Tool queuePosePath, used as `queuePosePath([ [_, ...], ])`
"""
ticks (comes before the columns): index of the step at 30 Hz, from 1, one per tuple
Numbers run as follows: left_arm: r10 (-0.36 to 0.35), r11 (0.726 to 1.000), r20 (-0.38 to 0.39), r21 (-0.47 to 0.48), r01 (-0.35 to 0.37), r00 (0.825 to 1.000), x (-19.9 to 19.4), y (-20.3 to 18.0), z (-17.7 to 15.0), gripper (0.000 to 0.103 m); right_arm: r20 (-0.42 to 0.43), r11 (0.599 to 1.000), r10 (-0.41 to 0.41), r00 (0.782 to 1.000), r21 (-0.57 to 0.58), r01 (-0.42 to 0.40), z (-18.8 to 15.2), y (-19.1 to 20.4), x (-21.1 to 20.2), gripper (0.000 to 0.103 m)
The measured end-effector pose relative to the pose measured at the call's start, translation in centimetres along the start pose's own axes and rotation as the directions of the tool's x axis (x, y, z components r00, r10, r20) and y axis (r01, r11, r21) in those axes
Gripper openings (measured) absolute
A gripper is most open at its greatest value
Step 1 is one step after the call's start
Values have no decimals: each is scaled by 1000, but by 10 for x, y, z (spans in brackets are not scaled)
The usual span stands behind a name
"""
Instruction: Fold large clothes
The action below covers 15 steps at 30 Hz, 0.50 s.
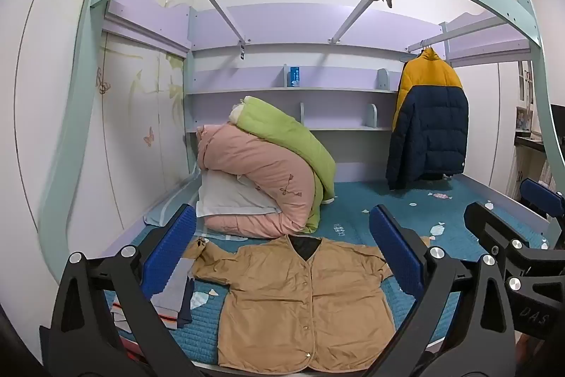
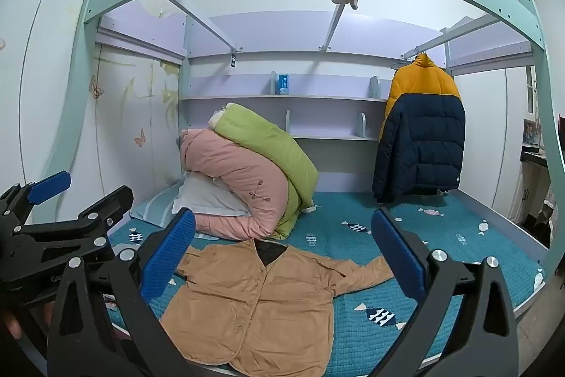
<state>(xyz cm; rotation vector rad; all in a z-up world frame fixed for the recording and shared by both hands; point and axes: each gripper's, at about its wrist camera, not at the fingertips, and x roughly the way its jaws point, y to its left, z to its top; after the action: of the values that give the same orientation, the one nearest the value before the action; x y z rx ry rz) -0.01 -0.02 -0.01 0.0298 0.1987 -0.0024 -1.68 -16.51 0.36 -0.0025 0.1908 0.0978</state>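
Above the bed's near edge, my left fingers and right fingers hover side by side, tipped slightly downward, both spread wide and empty. Below them the tan jacket lies buttoned, face-up on the blue bedspread.

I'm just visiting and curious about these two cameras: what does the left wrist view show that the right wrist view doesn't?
Only the left wrist view shows the stack of folded clothes beside the tan jacket, plus the right gripper at its edge. Only the right wrist view shows the left gripper. Both show the jacket lying flat and buttoned on the blue bedspread, the pink and green quilts, the hanging puffer coat, and open, empty grippers.
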Motion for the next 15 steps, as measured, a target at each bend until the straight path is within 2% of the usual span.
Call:
queuePosePath([
  [15,10,1000,9,8,-10,1000,-5,-2,-1,98,6,1000,2,1000,1,-2,0,0,0,96],
])
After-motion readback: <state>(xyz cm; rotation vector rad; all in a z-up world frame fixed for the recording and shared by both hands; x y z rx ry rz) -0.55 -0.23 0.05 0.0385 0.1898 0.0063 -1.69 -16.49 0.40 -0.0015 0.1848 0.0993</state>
